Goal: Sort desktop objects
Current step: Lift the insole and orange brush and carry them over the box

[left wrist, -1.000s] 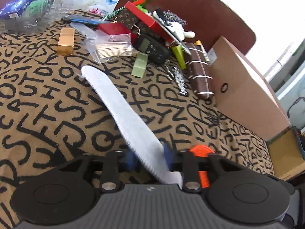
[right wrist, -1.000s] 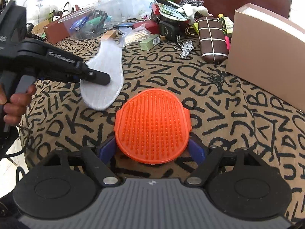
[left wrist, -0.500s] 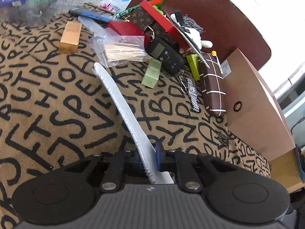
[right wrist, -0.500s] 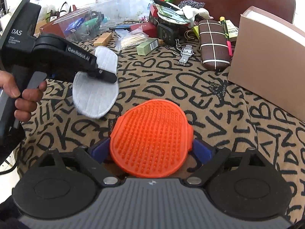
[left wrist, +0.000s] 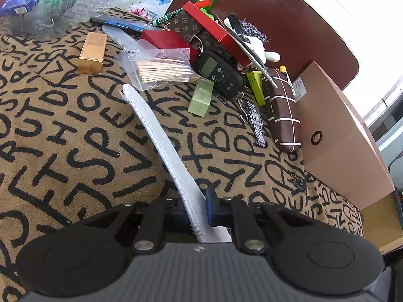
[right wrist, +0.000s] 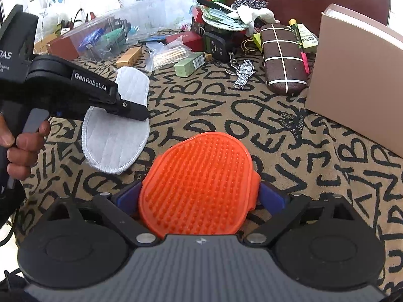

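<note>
Pinching the white insole edge-on, the left gripper has just closed on its heel; the toe points at the clutter along the table's far edge. In the right view, the right gripper has just been widening, jaws flanking the orange brush lying on the cloth near the front edge; whether the pads touch it, I cannot tell.
</note>
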Tool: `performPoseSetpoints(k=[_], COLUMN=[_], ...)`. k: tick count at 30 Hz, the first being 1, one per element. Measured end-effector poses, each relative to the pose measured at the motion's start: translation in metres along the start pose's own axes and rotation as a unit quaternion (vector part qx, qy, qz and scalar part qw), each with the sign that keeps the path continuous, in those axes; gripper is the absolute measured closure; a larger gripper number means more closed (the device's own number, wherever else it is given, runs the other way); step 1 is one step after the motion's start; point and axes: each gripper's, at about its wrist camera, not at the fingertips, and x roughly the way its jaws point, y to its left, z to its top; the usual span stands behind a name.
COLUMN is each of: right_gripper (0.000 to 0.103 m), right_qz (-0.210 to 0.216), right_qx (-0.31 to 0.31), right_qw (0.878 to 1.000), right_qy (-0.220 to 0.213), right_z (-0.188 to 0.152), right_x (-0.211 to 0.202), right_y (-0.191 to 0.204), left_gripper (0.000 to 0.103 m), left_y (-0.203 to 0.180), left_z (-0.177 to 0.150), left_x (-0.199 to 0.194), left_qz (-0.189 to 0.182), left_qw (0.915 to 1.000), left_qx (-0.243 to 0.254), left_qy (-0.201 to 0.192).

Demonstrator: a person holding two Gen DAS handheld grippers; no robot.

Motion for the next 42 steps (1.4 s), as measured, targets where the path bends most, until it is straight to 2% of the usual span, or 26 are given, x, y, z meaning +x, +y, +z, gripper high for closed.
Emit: performPoseSetpoints(k=[9, 18, 23, 32, 37, 42], right_gripper=[0.012, 0.015, 0.016, 0.016, 0.016, 0.016], right_qz=[0.001, 0.003, 0.001, -0.035, -0.081, -0.129], right_qx=[0.010, 0.015, 0.023, 0.035, 0.028, 0.022], right_qw=[1.000, 0.999, 0.998, 0.989, 0.979, 0.968], right_qy=[-0.013, -0.037, -0.061, -0.139, -0.185, -0.212], right_z=[-0.001, -0.001, 0.004, 0.027, 0.047, 0.066], right_x=[-0.014, -0.035, -0.051, -0.101, -0.130, -0.147], right_y=[-0.001, -0.005, -0.014, -0.047, -0.072, -0.103], left_gripper=[0.103, 0.103, 0.103, 0.103, 0.103, 0.103], left_y=[-0.011, -0.035, -0.055, -0.128, -0.179, -0.227], left_z=[-0.004, -0.001, 0.008, 0.042, 0.064, 0.089], left_x=[-0.019, -0.035, -0.045, -0.049, -0.043, -0.025], left_qz=[-0.018, -0.043, -0.073, -0.150, -0.190, -0.209], left_qw=[0.9997, 0.9980, 0.9947, 0.9791, 0.9665, 0.9583], left_qx=[0.017, 0.041, 0.063, 0.123, 0.156, 0.182], left_qy=[-0.007, -0.024, -0.035, -0.060, -0.073, -0.069])
